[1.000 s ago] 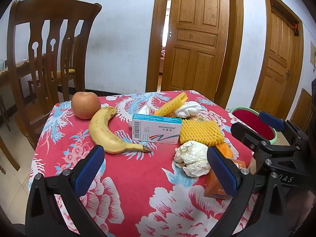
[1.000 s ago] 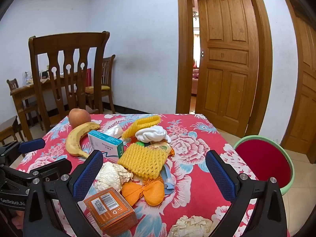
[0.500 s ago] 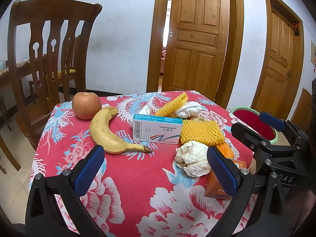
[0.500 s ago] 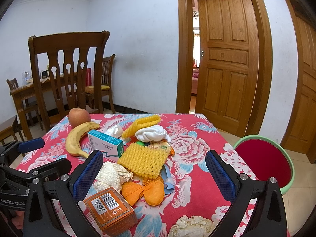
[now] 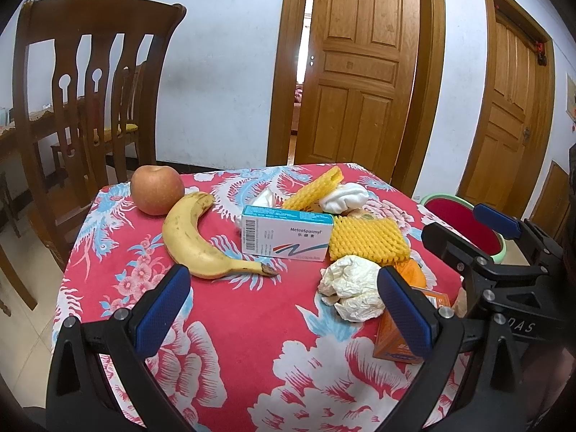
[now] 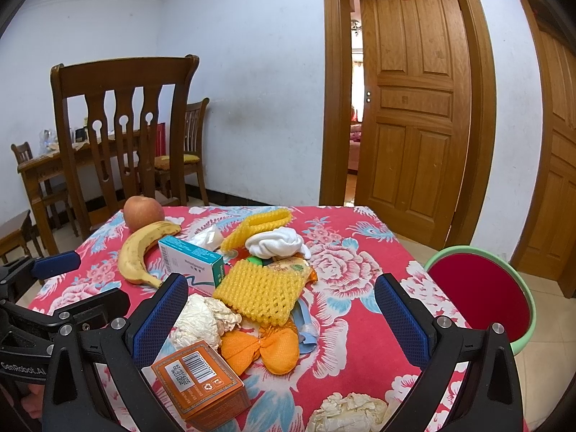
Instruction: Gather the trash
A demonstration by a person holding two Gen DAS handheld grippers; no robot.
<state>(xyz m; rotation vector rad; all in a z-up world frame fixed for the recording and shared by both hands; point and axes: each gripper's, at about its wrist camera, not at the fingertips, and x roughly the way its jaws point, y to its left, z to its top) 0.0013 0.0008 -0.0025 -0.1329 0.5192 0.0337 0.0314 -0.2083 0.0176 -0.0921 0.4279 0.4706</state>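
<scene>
Trash lies on a red floral tablecloth (image 5: 252,324): a white and teal medicine box (image 5: 286,233), yellow foam fruit nets (image 5: 369,240), a crumpled white tissue (image 5: 351,286), an orange box (image 6: 199,381), an orange wrapper (image 6: 264,349) and another paper ball (image 6: 345,412). My left gripper (image 5: 284,309) is open and empty, near the table's front, short of the tissue. My right gripper (image 6: 280,320) is open and empty, above the orange wrapper and box. The green-rimmed red bin (image 6: 482,295) stands beside the table on the right.
An apple (image 5: 157,189) and a banana (image 5: 194,241) lie at the table's far left. A wooden chair (image 5: 86,90) stands behind the table. A white cloth (image 6: 277,243) lies at the back of the pile. Wooden doors (image 5: 360,72) are beyond.
</scene>
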